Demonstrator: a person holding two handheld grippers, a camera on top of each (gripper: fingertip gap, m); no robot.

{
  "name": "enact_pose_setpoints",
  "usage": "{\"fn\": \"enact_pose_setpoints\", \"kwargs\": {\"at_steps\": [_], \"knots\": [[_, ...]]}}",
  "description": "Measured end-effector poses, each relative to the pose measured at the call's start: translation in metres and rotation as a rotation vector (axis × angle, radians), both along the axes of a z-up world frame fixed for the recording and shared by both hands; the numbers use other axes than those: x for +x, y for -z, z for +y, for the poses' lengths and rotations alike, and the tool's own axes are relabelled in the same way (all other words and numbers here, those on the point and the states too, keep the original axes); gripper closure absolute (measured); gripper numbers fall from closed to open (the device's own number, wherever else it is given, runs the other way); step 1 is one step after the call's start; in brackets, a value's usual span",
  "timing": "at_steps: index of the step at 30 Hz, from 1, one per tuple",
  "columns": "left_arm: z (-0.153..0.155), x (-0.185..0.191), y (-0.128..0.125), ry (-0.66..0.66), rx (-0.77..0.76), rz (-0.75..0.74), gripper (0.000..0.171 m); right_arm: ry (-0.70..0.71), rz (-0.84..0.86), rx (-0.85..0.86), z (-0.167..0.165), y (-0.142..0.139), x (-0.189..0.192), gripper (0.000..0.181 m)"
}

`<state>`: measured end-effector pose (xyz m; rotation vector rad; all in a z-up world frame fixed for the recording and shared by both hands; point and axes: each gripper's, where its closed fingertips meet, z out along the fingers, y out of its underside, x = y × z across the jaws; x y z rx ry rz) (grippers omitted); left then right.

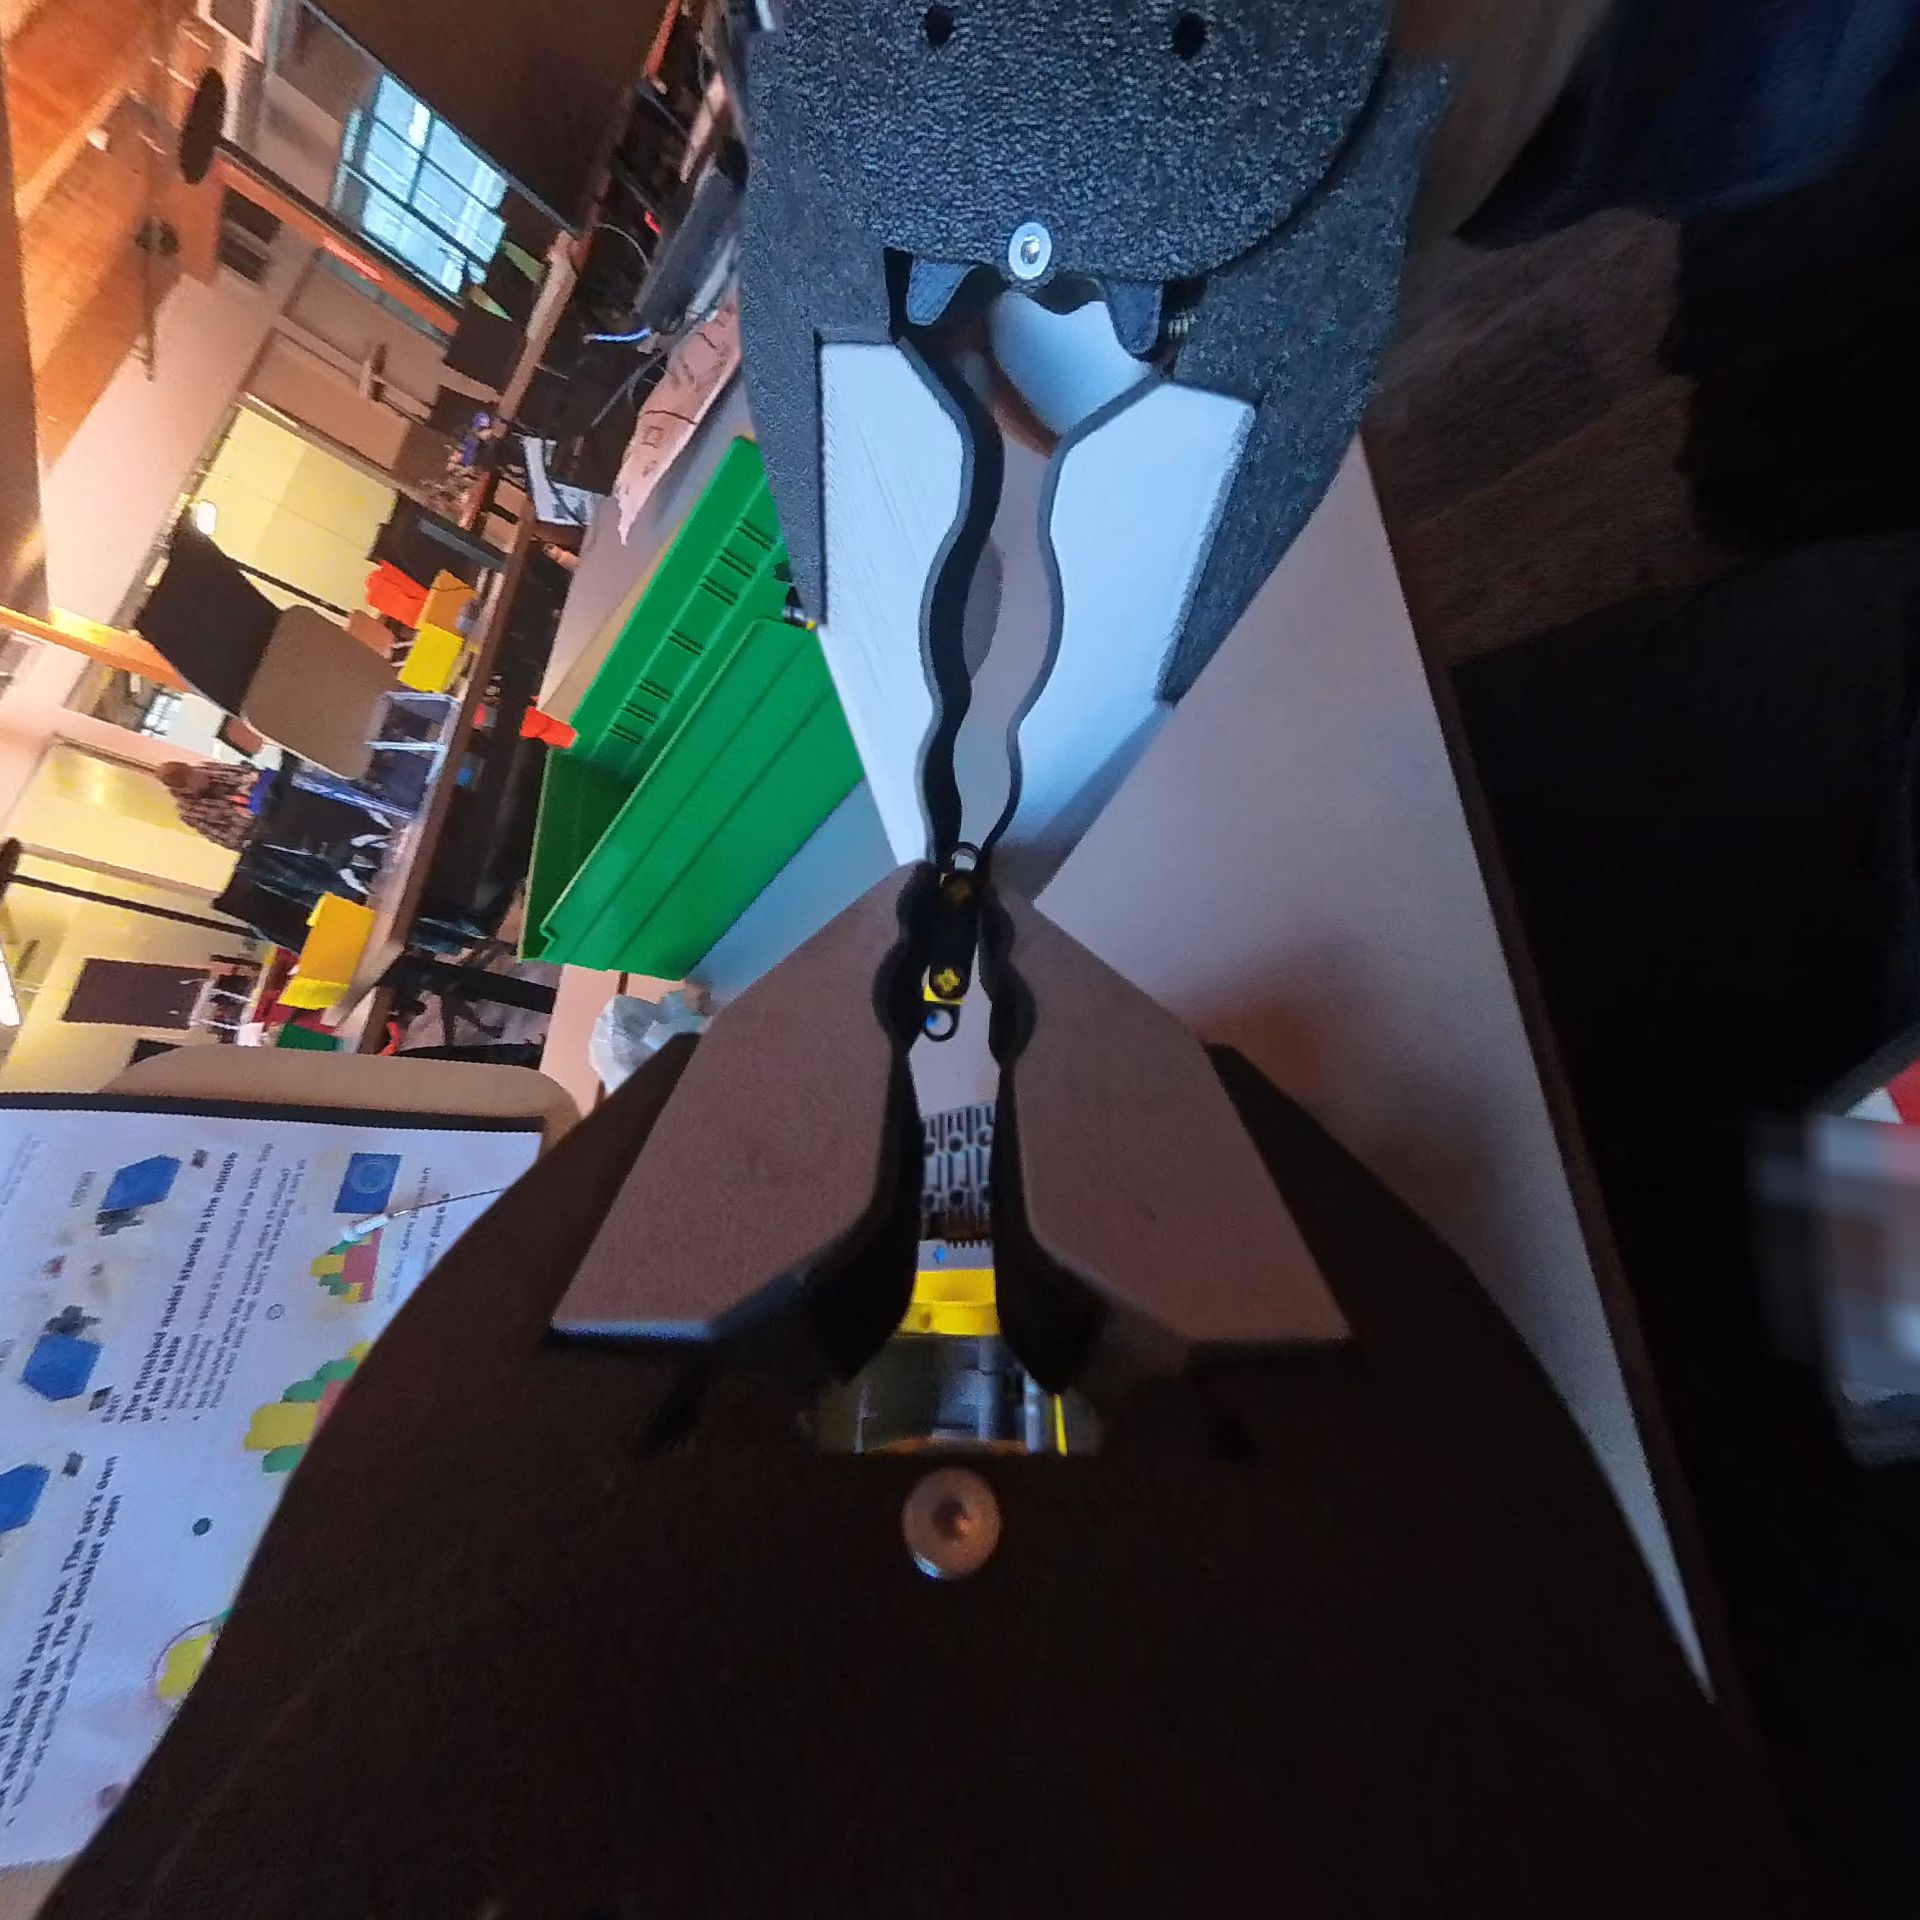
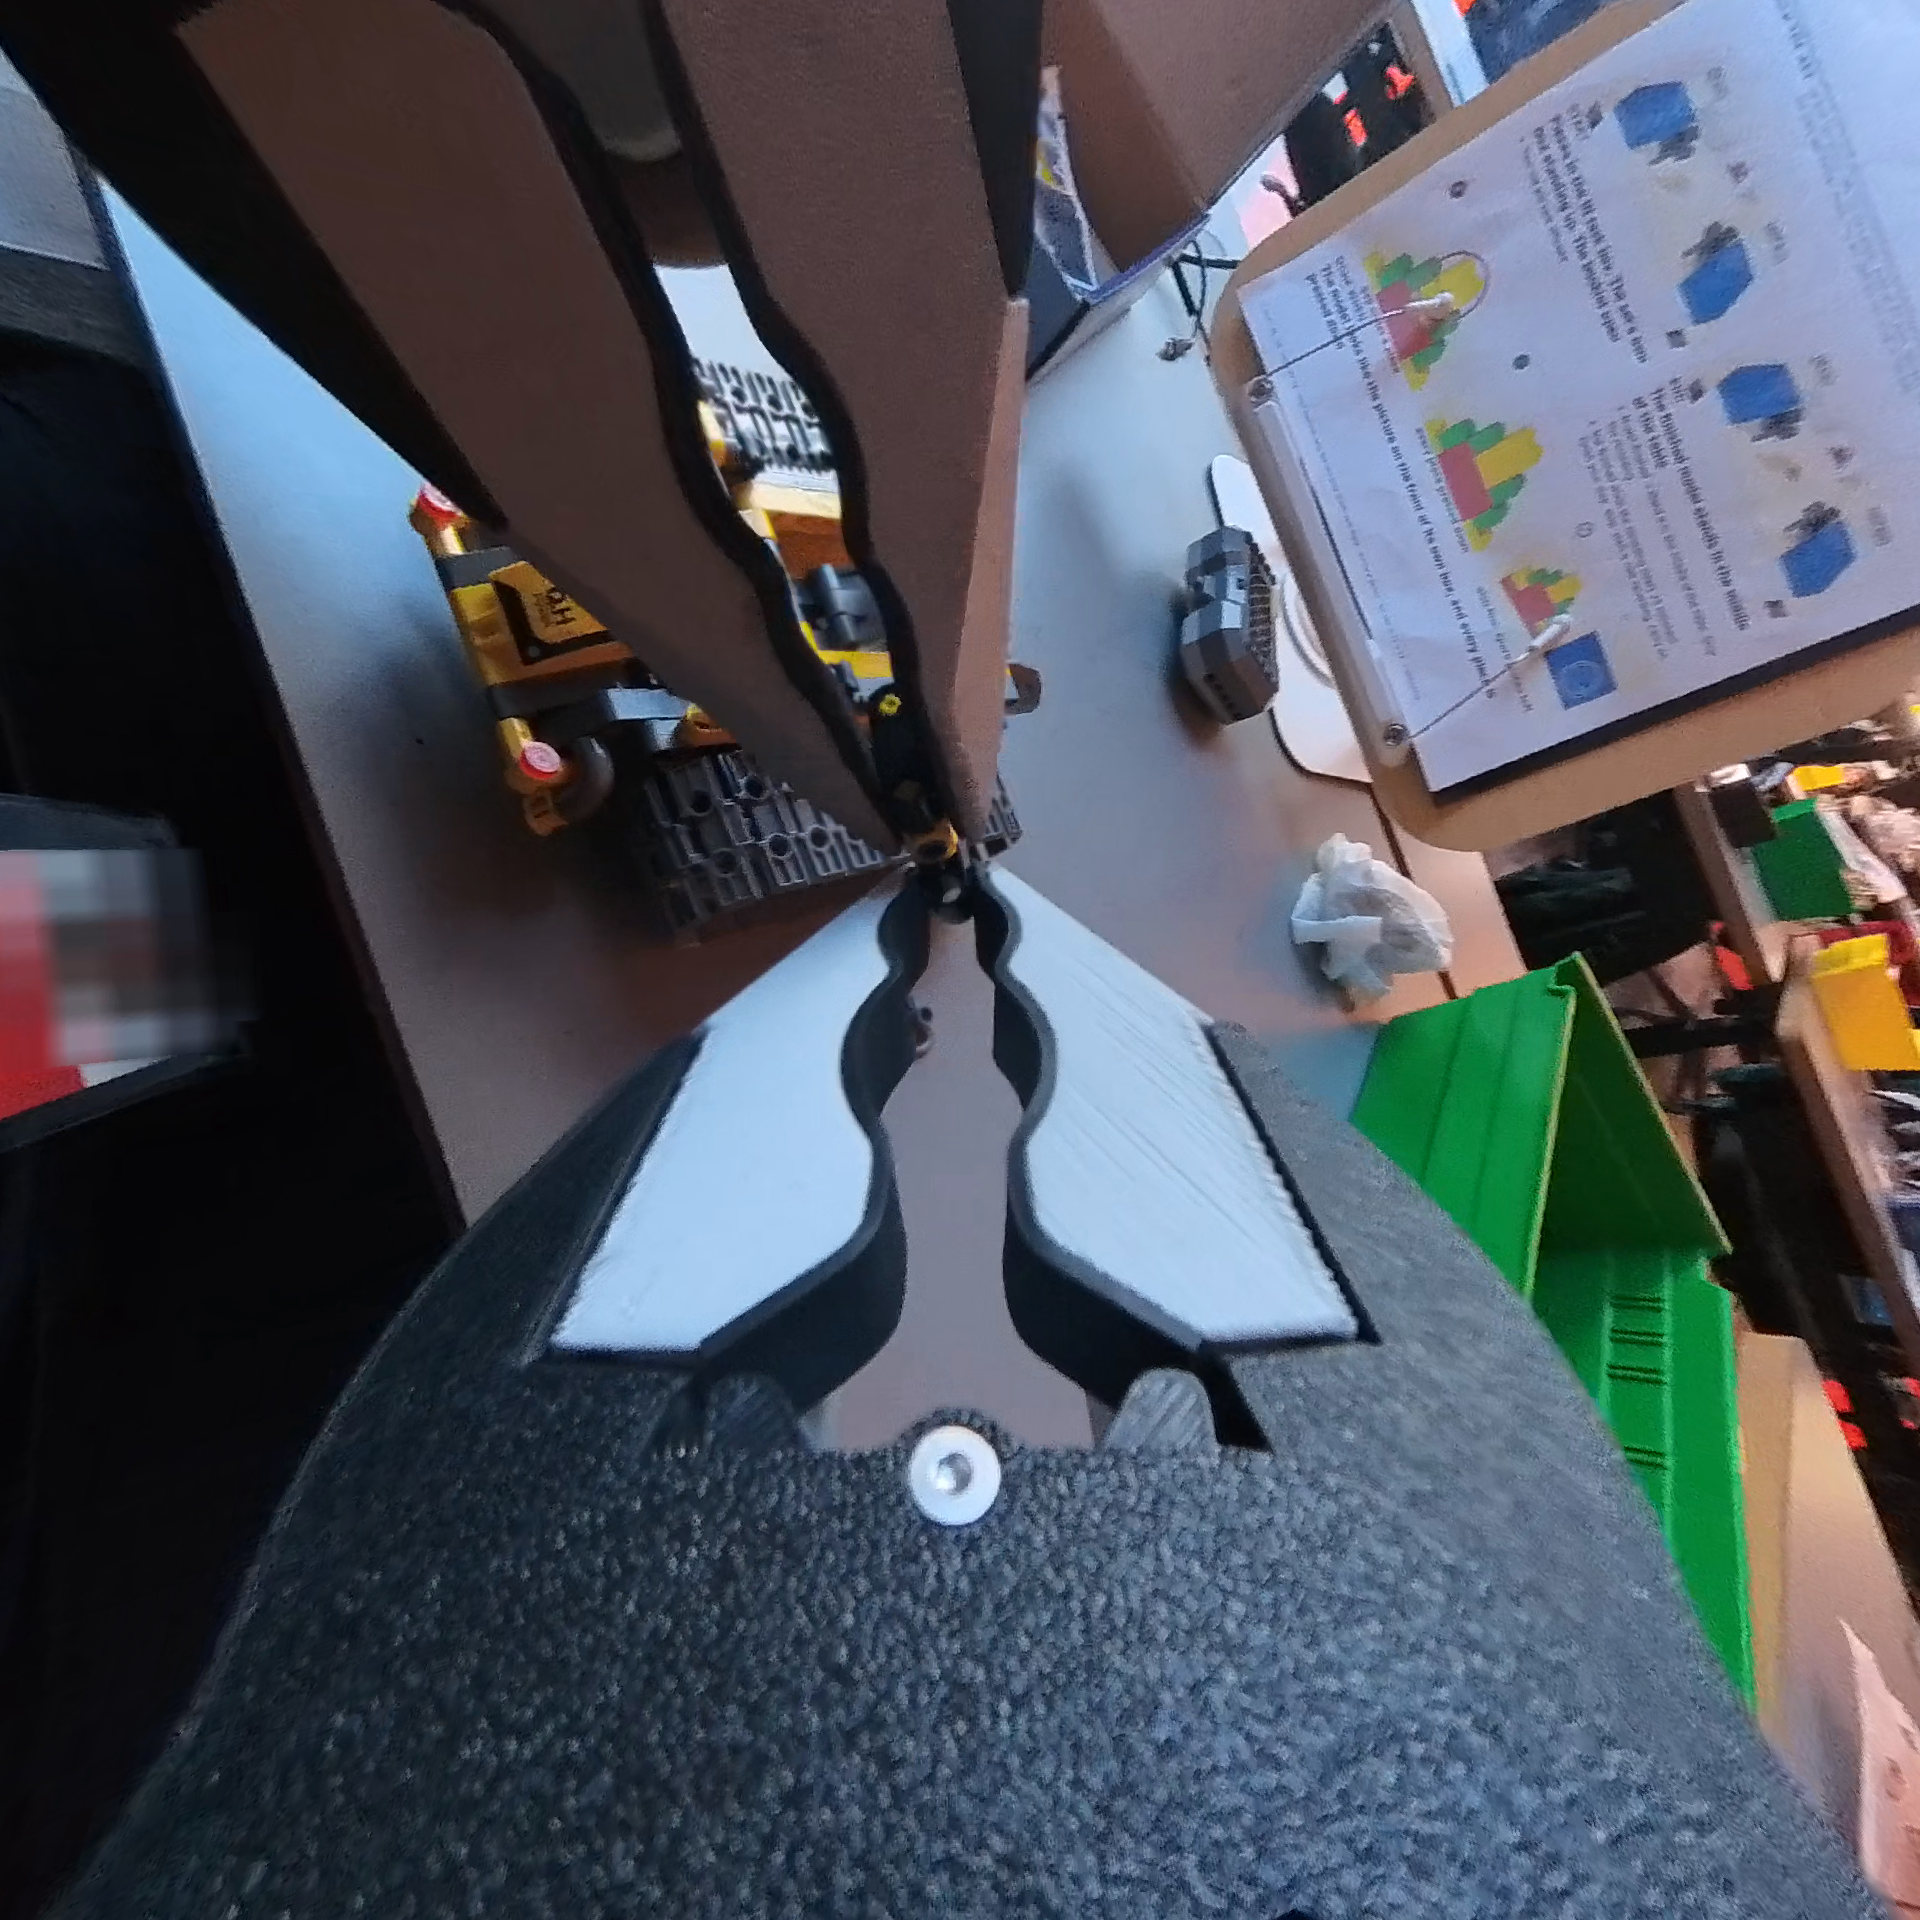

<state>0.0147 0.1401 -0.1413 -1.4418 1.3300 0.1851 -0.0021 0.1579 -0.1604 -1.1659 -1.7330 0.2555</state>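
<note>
Your left tongs (image 1: 951,961) clamped on small black-yellow beam (image 1: 948,971). Your right tongs (image 2: 951,883) meet them tip to tip, pinching beam's far end. Beam's long axis runs along both tongs, above table (image 2: 1122,831); yellow brick vehicle (image 2: 623,665) beneath.

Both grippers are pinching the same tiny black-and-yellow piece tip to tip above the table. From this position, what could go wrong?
1. The left gripper and right gripper each hold only an end of the small black-and-yellow part; a slight twist or pull could make it slip and drop.
2. The fingertips nearly meet, so they may collide.
3. The yellow brick model lies just beyond; a dropped part could land in it, hard to retrieve.
</note>
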Motion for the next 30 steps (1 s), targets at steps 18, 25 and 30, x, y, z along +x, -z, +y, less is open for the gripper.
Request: {"fn": "enact_pose_setpoints", "kwargs": {"at_steps": [18,25,30], "knots": [[0.002,-0.005,-0.013,-0.039,0.067,-0.027,0.168,0.037,0.125,-0.138,0.003,-0.01,-0.01,0.174],[0.002,-0.005,-0.019,-0.037,0.096,-0.023,0.167,0.021,0.172,-0.28,0.001,-0.015,-0.011,0.174],[0.002,-0.006,-0.018,-0.028,0.091,-0.028,0.167,0.013,0.169,-0.275,0.0,-0.014,-0.011,0.174]]}}
